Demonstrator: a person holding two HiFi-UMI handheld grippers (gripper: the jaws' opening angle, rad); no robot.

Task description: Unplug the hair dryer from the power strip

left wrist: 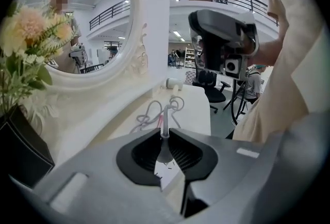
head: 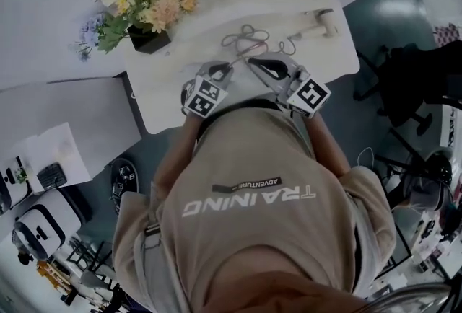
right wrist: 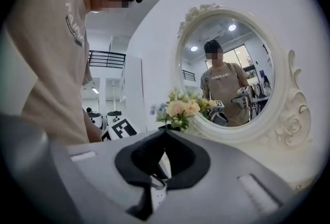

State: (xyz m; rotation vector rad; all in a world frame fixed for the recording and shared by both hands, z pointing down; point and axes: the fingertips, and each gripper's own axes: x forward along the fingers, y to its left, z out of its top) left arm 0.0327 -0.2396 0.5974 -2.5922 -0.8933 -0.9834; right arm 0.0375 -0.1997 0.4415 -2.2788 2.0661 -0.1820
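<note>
My left gripper (left wrist: 165, 132) is shut on a grey plug (left wrist: 164, 148). Its grey cord (left wrist: 164, 120) leaves between the tips and runs to a loose coil (head: 245, 37) on the white table (head: 166, 106). The white hair dryer (head: 320, 23) lies at the table's far right end. My right gripper (right wrist: 165, 134) is held level, facing the mirror, with its tips together. A white power strip piece (right wrist: 154, 194) with socket holes shows in its jaw cavity. In the head view both grippers, left (head: 229, 68) and right (head: 254, 61), hover close together over the table's front edge.
A black vase of flowers (head: 148, 9) stands at the table's left. An oval white-framed mirror (right wrist: 232, 73) rises behind the table. A black office chair (head: 404, 81) stands on the floor to the right, and equipment lies on a lower surface (head: 50, 174) to the left.
</note>
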